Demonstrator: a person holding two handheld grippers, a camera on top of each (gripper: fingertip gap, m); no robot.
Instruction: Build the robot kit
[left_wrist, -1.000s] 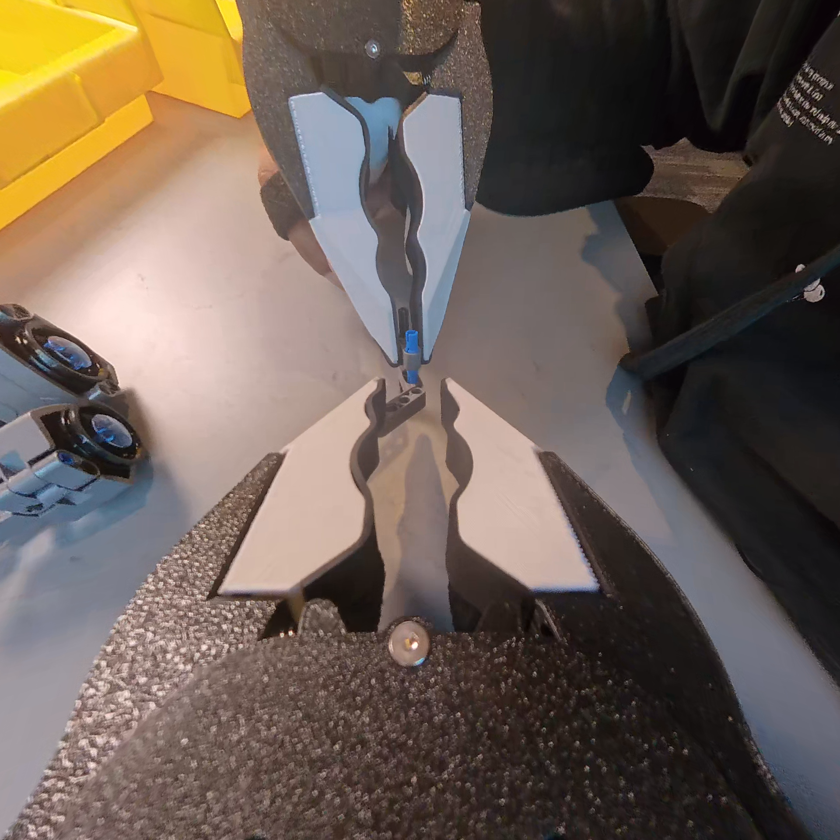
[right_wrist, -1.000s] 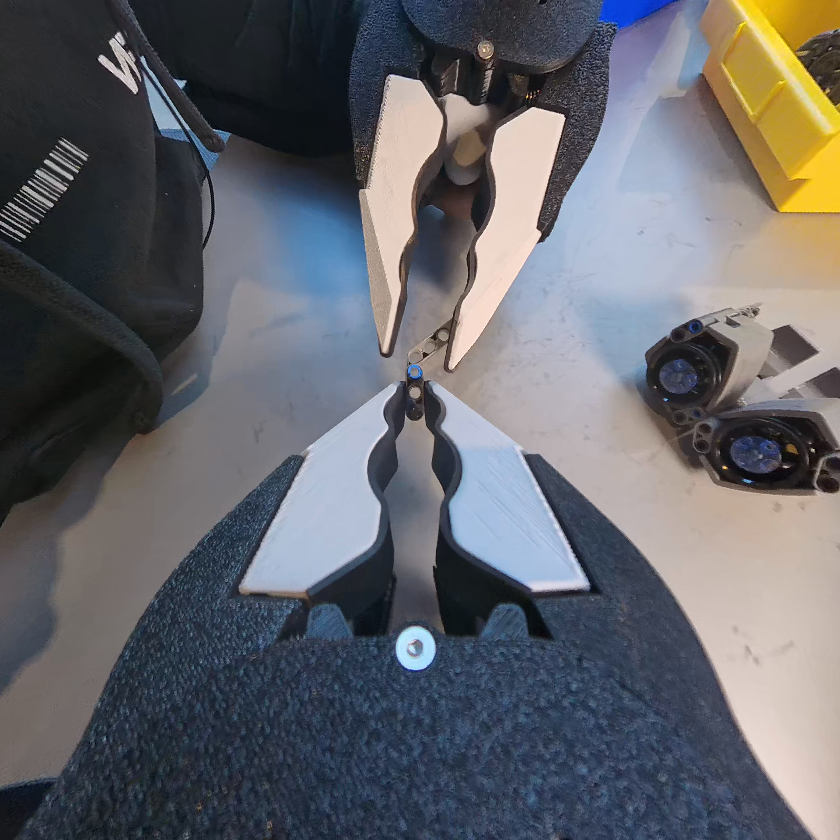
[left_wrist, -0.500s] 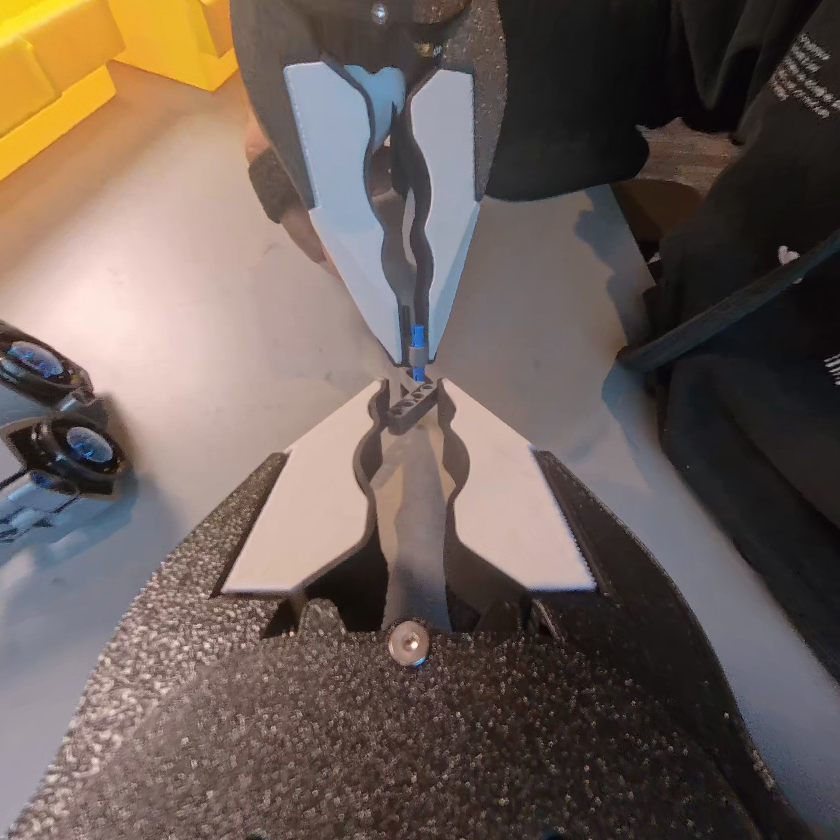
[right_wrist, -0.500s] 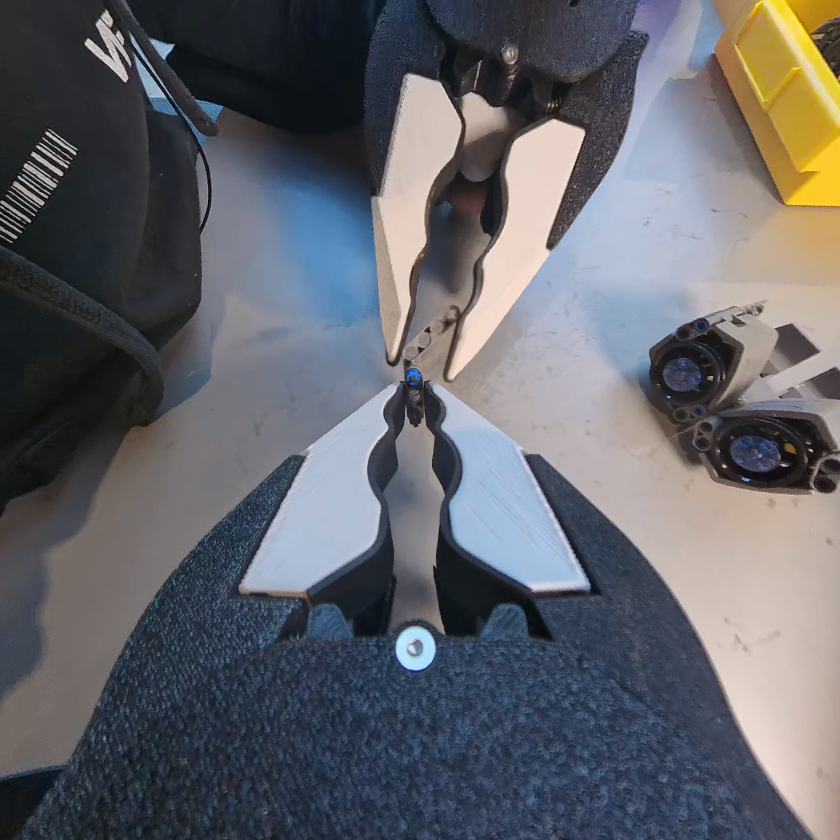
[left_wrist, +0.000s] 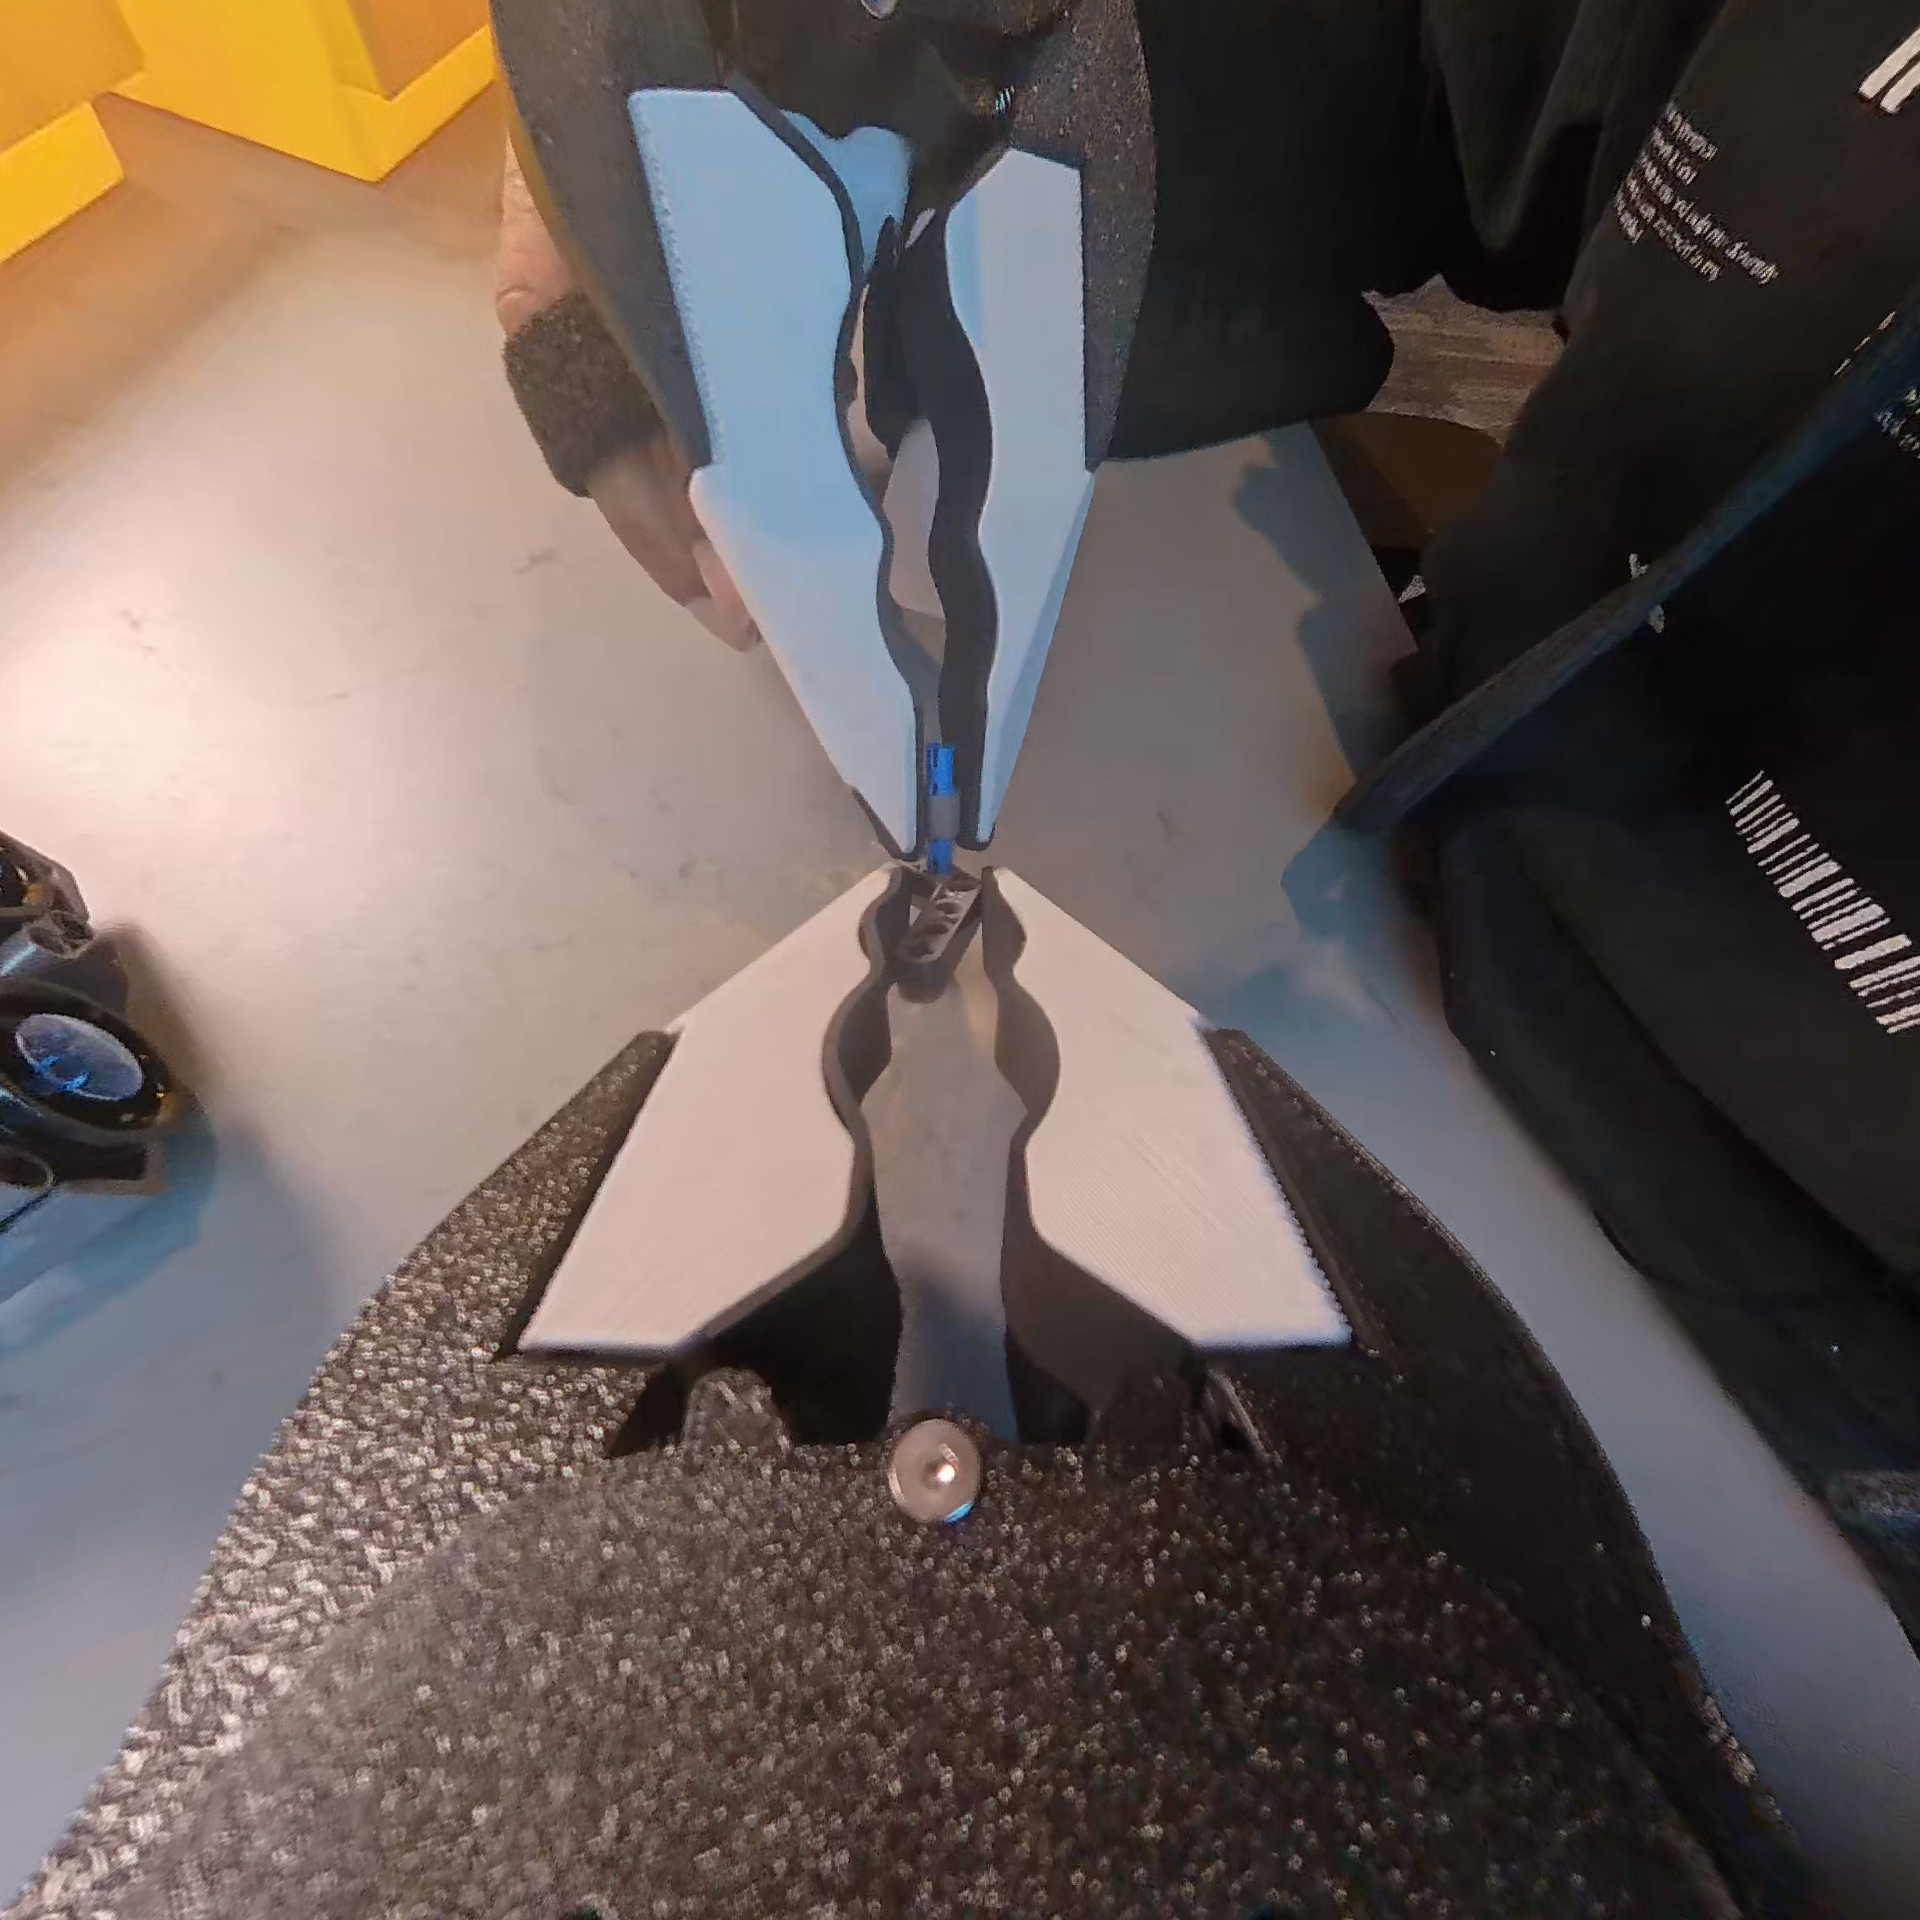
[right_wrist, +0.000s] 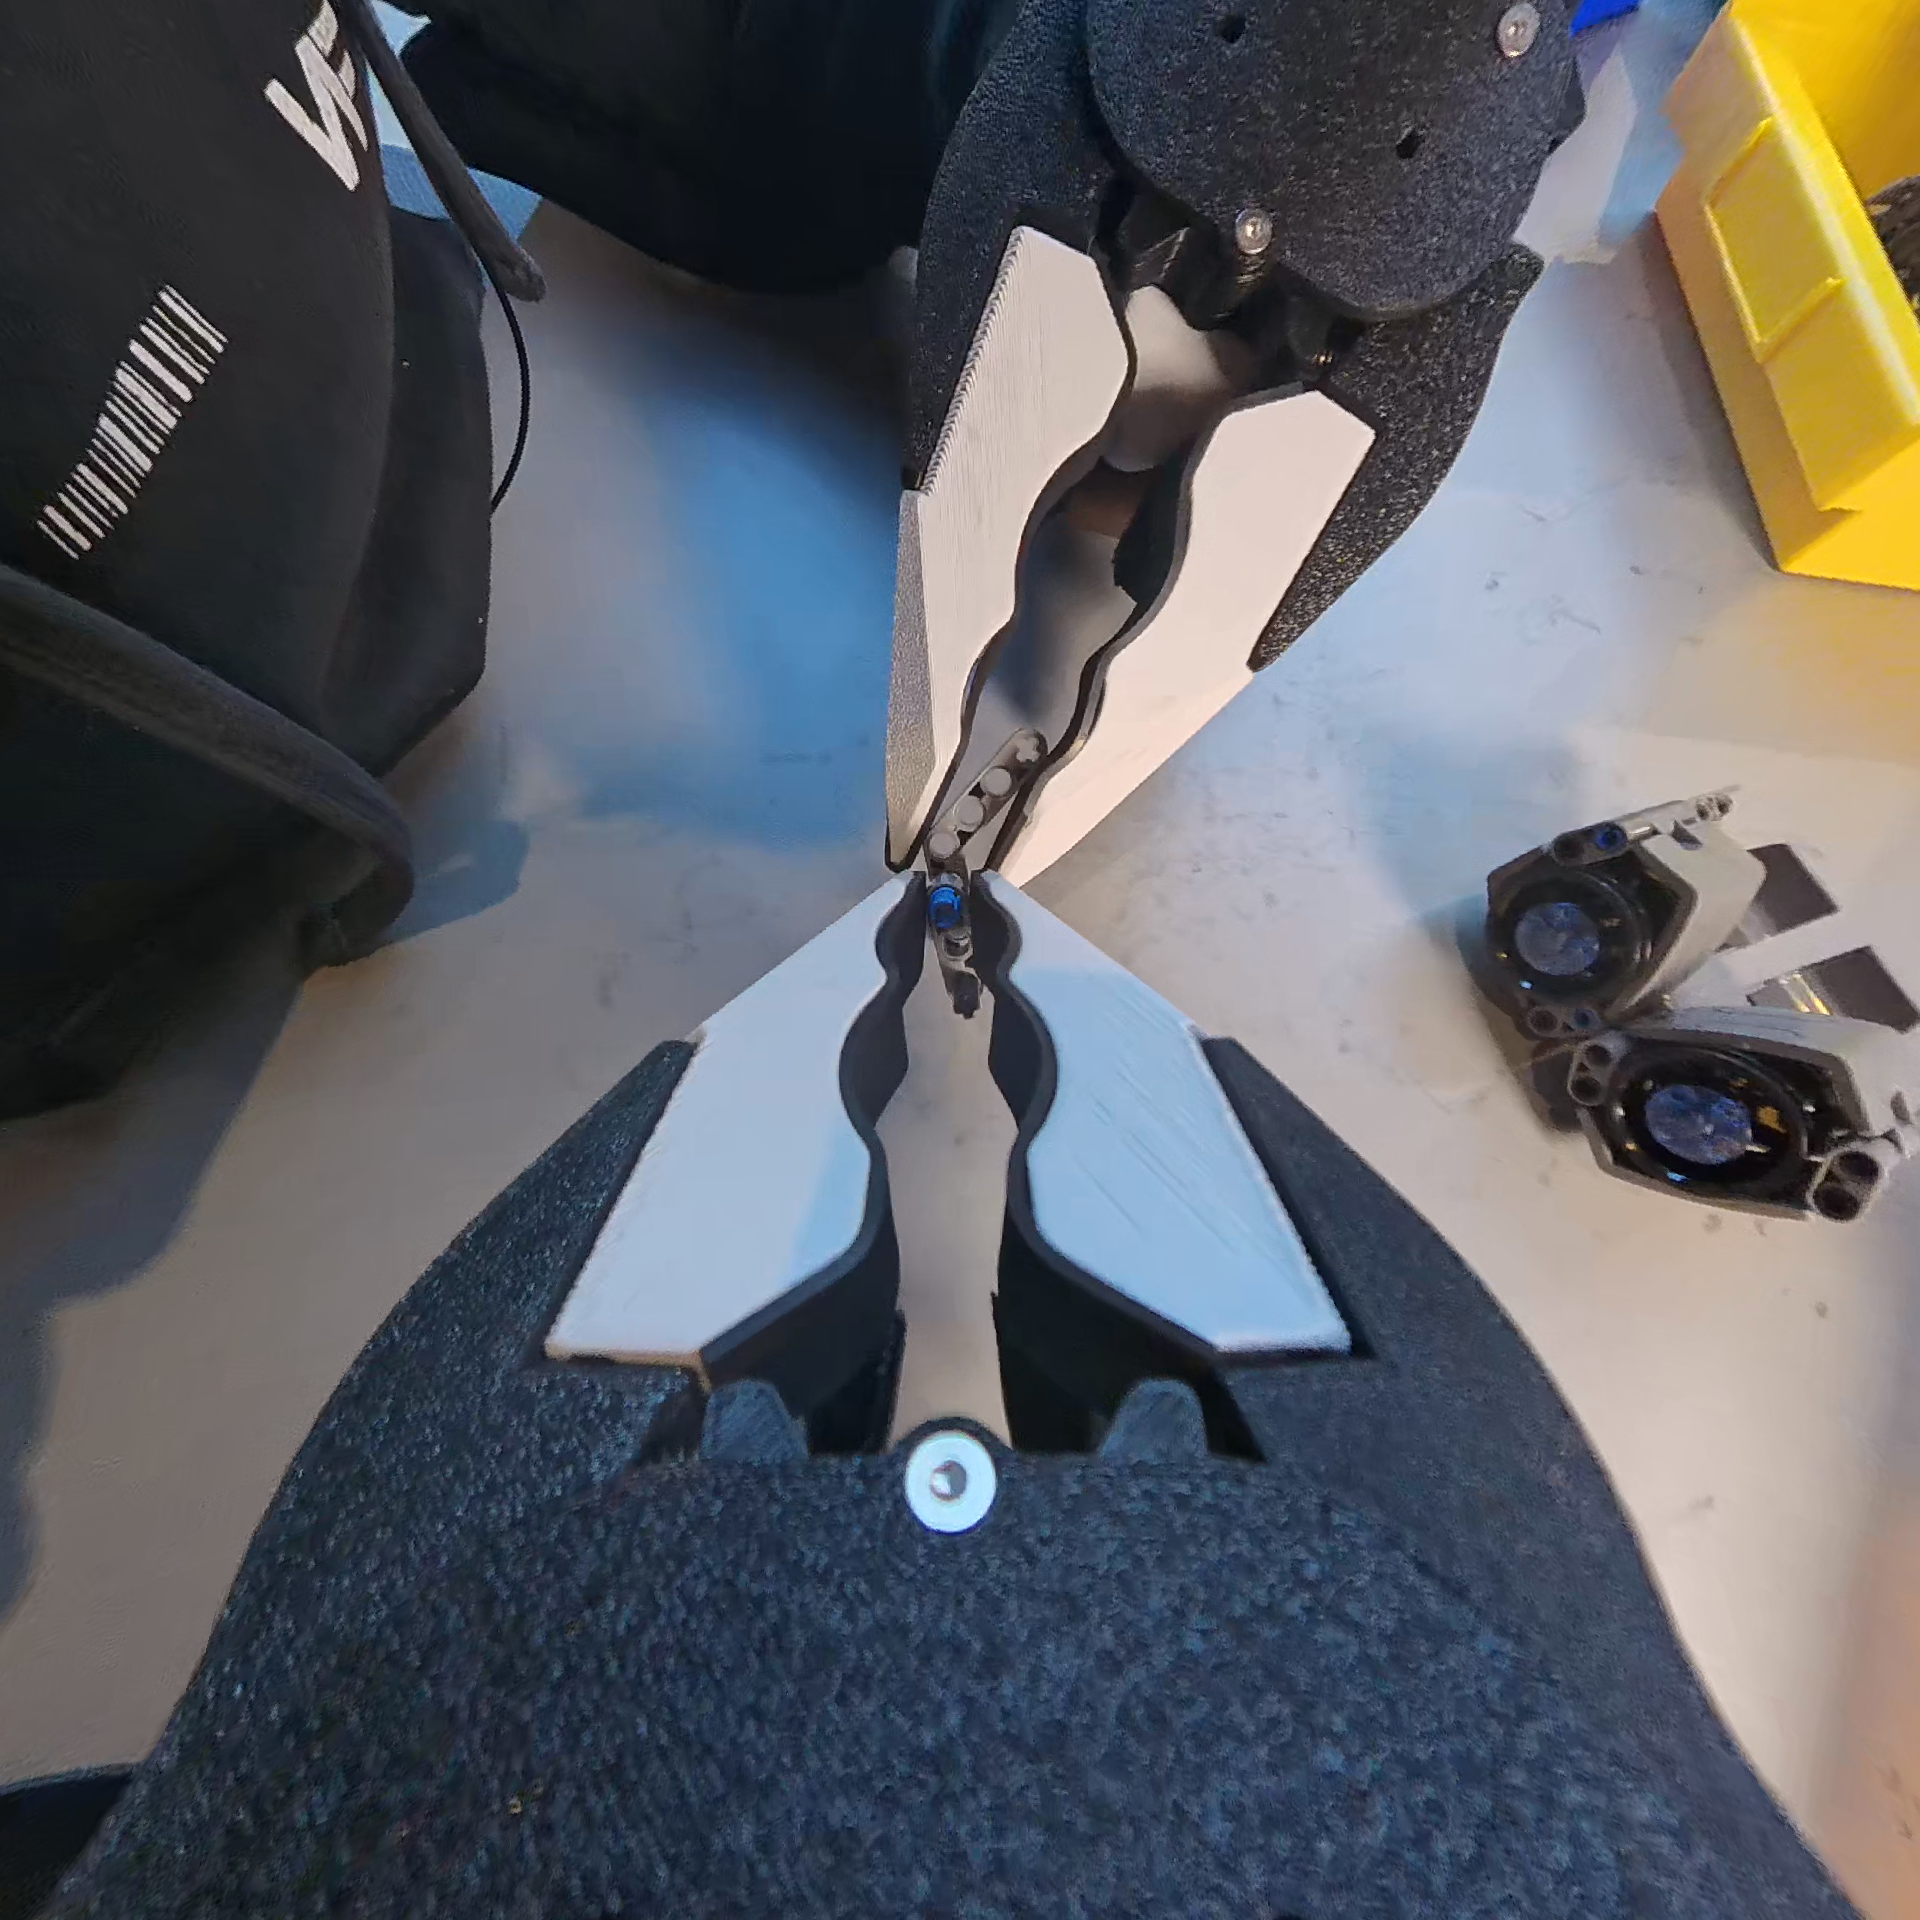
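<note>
Blue pin pinched by right gripper, tip-to-tip with left gripper pinching grey beam; yellow bin contents unclear.

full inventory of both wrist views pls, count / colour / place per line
perforated beam: 1, dark grey, clamped at the left gripper's tips
blue pin: 1, blue with a grey sleeve, clamped at the right gripper's tips, its end at the beam's end hole
motor units: 2, light grey with black round faces and blue centres, lying side by side on the table
yellow bin: 1, yellow, far table edge; more yellow bins at the top left of the left wrist view
table: 1, pale grey, under everything
black clothing: black with white print, at the table edge
left gripper: 1, black body, grey fingers, shut on the beam
right gripper: 1, same build, shut on the pin
hand: 1, behind the right gripper, black strap over a finger
</note>
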